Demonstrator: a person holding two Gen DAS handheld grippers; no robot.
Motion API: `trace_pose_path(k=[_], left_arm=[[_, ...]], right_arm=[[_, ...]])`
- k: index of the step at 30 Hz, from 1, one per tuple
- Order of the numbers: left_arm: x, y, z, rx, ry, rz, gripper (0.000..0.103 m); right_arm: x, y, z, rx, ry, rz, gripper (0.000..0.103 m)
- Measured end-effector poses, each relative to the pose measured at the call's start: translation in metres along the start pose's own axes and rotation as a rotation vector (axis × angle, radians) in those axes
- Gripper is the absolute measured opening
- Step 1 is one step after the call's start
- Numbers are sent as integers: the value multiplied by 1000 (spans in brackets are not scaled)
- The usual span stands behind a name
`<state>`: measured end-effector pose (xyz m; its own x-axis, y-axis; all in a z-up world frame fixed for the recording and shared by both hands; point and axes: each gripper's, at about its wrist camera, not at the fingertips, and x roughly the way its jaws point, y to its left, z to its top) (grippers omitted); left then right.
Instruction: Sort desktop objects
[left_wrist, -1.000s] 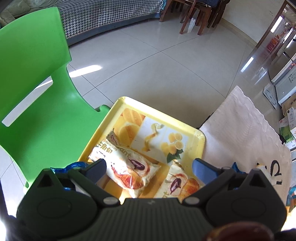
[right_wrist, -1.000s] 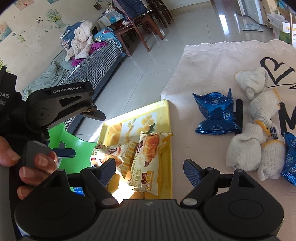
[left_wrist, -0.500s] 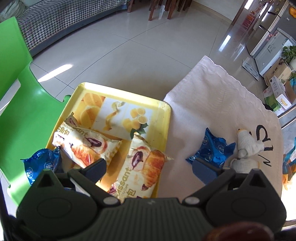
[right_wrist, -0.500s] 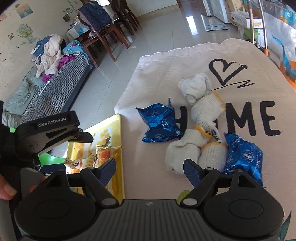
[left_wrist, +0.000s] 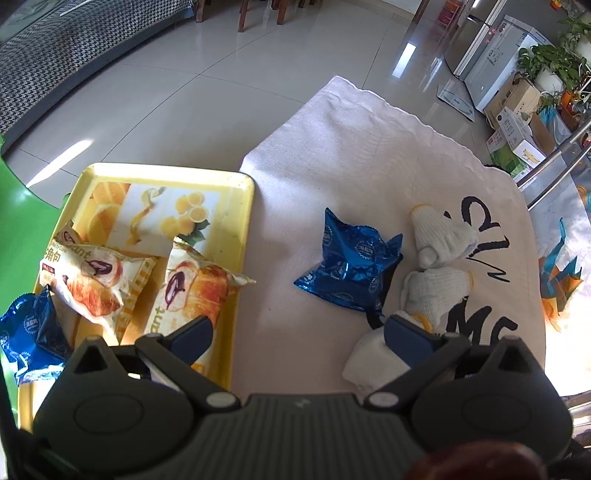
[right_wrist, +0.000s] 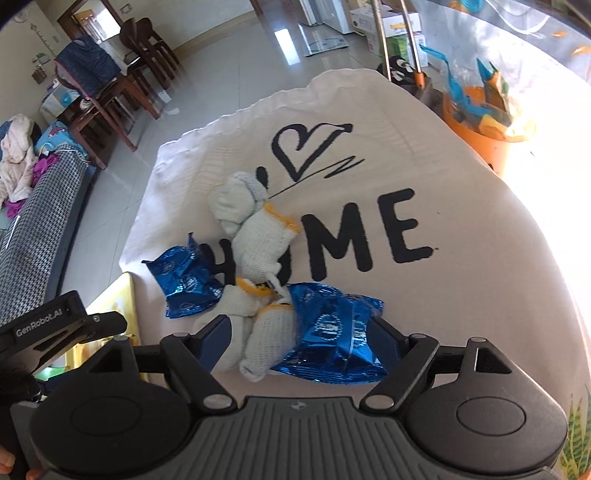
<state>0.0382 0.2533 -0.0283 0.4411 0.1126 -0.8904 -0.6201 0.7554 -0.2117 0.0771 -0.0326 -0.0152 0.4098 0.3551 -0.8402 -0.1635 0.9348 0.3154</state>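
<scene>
A yellow tray (left_wrist: 236, 206) holds two croissant packets (left_wrist: 92, 280) (left_wrist: 192, 291) and a blue foil packet (left_wrist: 29, 332). On the white "HOME" cloth (right_wrist: 461, 229) lie two more blue foil packets (right_wrist: 184, 280) (right_wrist: 332, 332) and several rolled white gloves (right_wrist: 262, 243). My left gripper (left_wrist: 297, 332) is open over the cloth's edge beside the tray, with one blue packet (left_wrist: 351, 273) ahead of it. Low over the nearer blue packet and two glove rolls (right_wrist: 269, 339), my right gripper (right_wrist: 299, 334) hangs open, its pads apart from them.
A green chair (left_wrist: 14, 221) stands left of the tray. An orange bin (right_wrist: 480, 136) with a patterned liner sits past the cloth's right edge. Tiled floor, dining chairs (right_wrist: 140, 55) and a sofa (right_wrist: 29, 221) lie beyond. The left gripper's body (right_wrist: 62, 328) shows at the right view's left.
Both grippers swung rightward from over the tray to over the cloth. The right one now has the blue packet and glove rolls between its fingers. Both stayed open.
</scene>
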Motion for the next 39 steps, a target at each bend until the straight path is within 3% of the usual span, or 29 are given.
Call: trace_pose_path(k=[8, 25, 34, 39], left_arm=[[11, -27, 1, 17, -7, 1, 102], [50, -67, -2, 49, 61, 13, 102], [67, -65, -8, 34, 96, 85, 102], [60, -61, -1, -6, 69, 53, 102]], right_arm=[[7, -35, 2, 134, 65, 0, 81], [17, -52, 4, 199, 103, 19, 81], [36, -53, 1, 228, 114, 20, 81], [37, -50, 1, 218, 102, 22, 81]])
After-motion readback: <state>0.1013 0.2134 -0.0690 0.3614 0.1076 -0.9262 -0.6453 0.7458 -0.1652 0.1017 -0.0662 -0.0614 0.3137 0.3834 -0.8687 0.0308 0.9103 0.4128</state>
